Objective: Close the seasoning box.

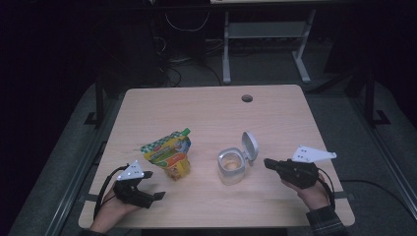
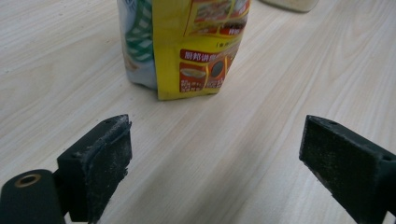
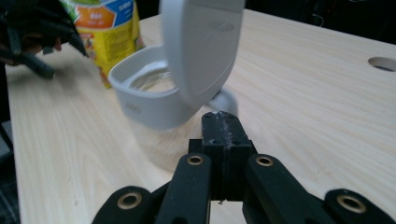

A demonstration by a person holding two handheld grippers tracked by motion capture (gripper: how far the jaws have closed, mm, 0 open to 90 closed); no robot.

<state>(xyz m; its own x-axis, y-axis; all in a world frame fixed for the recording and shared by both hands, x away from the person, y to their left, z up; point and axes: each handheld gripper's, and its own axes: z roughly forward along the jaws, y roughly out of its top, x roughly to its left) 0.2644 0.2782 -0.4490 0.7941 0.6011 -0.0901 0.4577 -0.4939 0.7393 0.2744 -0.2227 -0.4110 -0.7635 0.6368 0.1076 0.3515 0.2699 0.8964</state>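
At the left of the table (image 1: 147, 206), the left gripper (image 1: 158, 195) rests low with its jaws spread wide and nothing between them; in the left gripper view the yellow-and-green pouch (image 2: 187, 46) stands upright just ahead of the gap, apart from both pads. The pouch's green spout cap (image 1: 185, 131) looks still closed. Farther right sits the clear jar (image 1: 231, 167) with its white flip lid (image 1: 250, 145) swung up and open — a pale layer shows inside. At the right, the right gripper (image 1: 267, 162) has its jaws pressed together on nothing, its tip just beside the jar. Judged from this, the jar stands ready and the pouch comes next: the left jaws need to advance around the pouch's body and close without crushing it.
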